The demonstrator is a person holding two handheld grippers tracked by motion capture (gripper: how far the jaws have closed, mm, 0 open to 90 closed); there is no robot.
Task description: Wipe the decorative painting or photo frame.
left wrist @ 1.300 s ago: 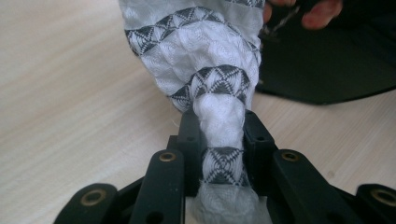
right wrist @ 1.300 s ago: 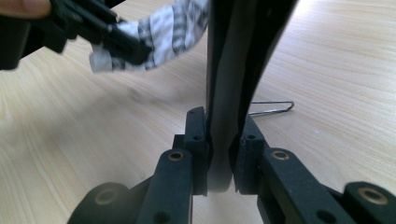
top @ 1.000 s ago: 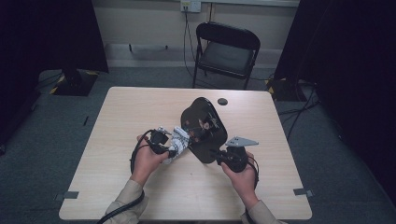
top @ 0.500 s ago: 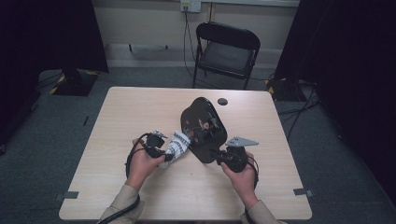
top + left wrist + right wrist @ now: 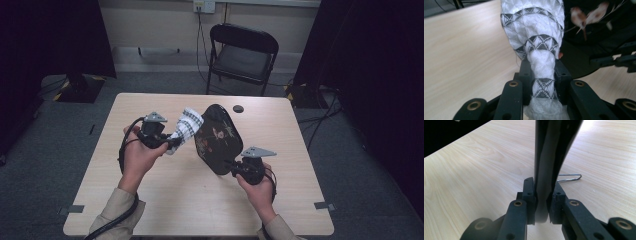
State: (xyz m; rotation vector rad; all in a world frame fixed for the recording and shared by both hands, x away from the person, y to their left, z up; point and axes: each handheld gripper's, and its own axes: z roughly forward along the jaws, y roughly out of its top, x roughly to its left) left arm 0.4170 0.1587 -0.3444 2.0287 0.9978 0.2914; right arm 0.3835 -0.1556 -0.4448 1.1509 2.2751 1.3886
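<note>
Both fingers [image 5: 524,75] clamped, hands [image 5: 137,155] raised.

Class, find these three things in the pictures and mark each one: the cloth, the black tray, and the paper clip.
cloth [image 5: 541,30], left gripper view, on a white patch between the grey bands.
black tray [image 5: 216,134], high view, on its painted face.
paper clip [image 5: 571,178], right gripper view, on its looped end.

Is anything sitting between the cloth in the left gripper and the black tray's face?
Nothing visible. The white, grey-patterned cloth in the left gripper already reaches the glossy black floral tray, which the right gripper holds tilted off the table.
</note>
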